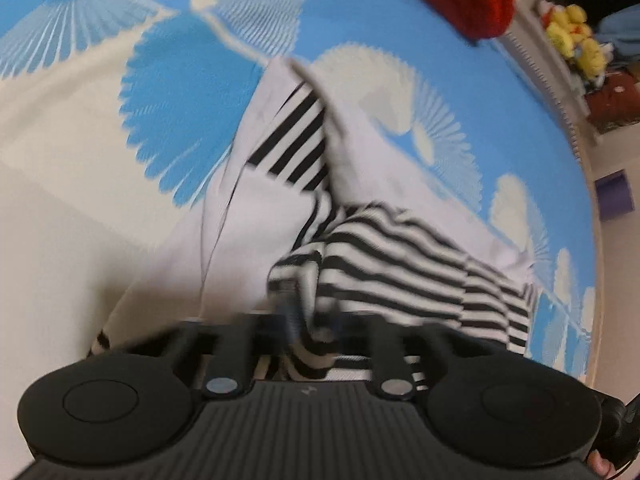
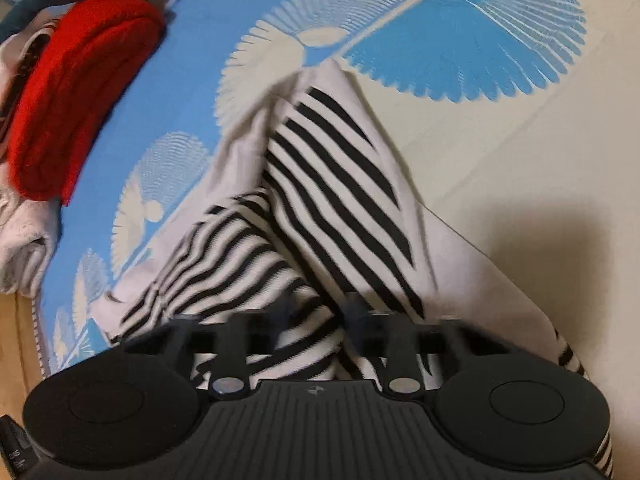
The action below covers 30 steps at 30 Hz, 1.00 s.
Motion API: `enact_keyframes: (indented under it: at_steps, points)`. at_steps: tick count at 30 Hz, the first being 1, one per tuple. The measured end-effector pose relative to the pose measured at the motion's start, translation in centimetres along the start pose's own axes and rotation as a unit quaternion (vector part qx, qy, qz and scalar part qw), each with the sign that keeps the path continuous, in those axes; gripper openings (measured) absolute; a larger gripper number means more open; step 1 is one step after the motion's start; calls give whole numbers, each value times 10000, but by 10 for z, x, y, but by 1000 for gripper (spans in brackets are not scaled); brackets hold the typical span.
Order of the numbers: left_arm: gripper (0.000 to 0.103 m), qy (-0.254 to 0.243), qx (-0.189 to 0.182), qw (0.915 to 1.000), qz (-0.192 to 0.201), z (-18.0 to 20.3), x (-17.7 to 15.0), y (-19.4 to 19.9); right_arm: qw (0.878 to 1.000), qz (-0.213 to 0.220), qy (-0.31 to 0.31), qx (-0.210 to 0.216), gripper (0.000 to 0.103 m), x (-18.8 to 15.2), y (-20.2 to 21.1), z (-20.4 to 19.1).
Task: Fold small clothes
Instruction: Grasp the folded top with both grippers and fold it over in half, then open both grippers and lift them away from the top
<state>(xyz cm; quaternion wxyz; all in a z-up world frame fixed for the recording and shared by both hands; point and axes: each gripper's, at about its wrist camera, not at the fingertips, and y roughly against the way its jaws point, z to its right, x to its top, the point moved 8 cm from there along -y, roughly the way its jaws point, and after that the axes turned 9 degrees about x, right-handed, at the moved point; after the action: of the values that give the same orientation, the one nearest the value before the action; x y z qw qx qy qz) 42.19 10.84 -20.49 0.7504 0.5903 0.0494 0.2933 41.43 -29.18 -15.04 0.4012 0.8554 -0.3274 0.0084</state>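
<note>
1. Gripping a bunched edge of the striped garment, the left claw has its jaws drawn close together with black-and-white cloth pinched between them.
2. The striped garment itself lies on the bed, over the blue-and-cream bedspread, rising from there as a tented ridge to both claws, so its near part is lifted while its far tip rests on the cover.
3. The right claw holds the same garment; cloth fills the gap between its jaws, which look clamped on it, though blur softens the fingertips.
4. Far off to one side sits a red knit item on a pile of pale clothes, well apart from the work.
5. Judging by the raised edge, the fold is midway: next, both claws should carry the held edge toward the far tip together, keeping it level, then lay it down squarely.
</note>
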Motion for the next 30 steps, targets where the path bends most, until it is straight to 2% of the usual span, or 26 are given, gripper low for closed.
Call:
enact_keyframes:
  at_steps: [3, 5, 7, 9, 10, 11, 13, 15, 16, 17, 18, 19, 21, 23, 24, 25, 26, 27, 30]
  points:
    - [8, 54, -477, 9977, 487, 8, 15, 30, 9964, 714, 297, 354, 1, 14, 33, -24]
    - [8, 51, -579, 9963, 640, 8, 19, 41, 9915, 993, 531, 646, 1, 18, 49, -41]
    - [9, 55, -423, 9985, 352, 2, 14, 29, 9948, 760, 587, 350, 1, 15, 44, -35]
    - [12, 175, -38, 9993, -335, -13, 1, 1, 9990, 298, 226, -226, 2, 6, 22, -5]
    - [25, 349, 148, 9973, -623, -23, -5, -11, 9988, 151, -22, -471, 2, 2, 13, 9]
    - [39, 517, 306, 9958, -692, -32, -7, -15, 9972, 66, -213, -715, 5, -1, 7, 22]
    - [39, 400, 430, 9977, -338, -30, 0, -5, 9936, 235, -419, -1019, 7, -1, 8, 33]
    - [39, -154, 425, 9986, 257, -12, 11, 16, 9944, 507, -201, -903, 9, 5, 18, 19]
    - [39, -403, 345, 9971, 551, -2, 14, 27, 9943, 740, 57, -760, 11, 10, 26, 6]
    - [39, -611, 220, 9951, 745, 8, 15, 36, 9927, 973, 356, -610, 17, 13, 32, -8]
    - [39, -794, 73, 9934, 823, 17, 13, 39, 9893, 1175, 729, -456, 24, 14, 38, -24]
    - [39, -937, -29, 9923, 806, 23, 8, 38, 9852, 1259, 1129, -284, 27, 13, 39, -41]
    - [38, -1053, 6, 9927, 586, 25, -1, 27, 9827, 960, 1578, 160, 29, 1, 28, -61]
    - [38, -1033, 184, 9944, 94, 17, -14, 0, 9874, 389, 1479, 408, 29, -14, 7, -59]
    - [36, -1006, 336, 9943, -126, 12, -20, -12, 9901, 19, 1385, 212, 29, -22, -8, -49]
    - [35, -953, 538, 9935, -305, 2, -24, -21, 9904, -241, 1349, -184, 29, -28, -20, -35]
    - [26, -922, 631, 9931, -362, -5, -26, -24, 9879, -421, 1336, -660, 29, -32, -29, -19]
    - [26, -916, 590, 9935, -335, -6, -27, -22, 9851, -490, 1276, -1047, 28, -34, -32, -2]
    - [26, -1095, 333, 9934, -30, 0, -25, -4, 9918, -209, 1086, -643, 31, -28, -22, -7]
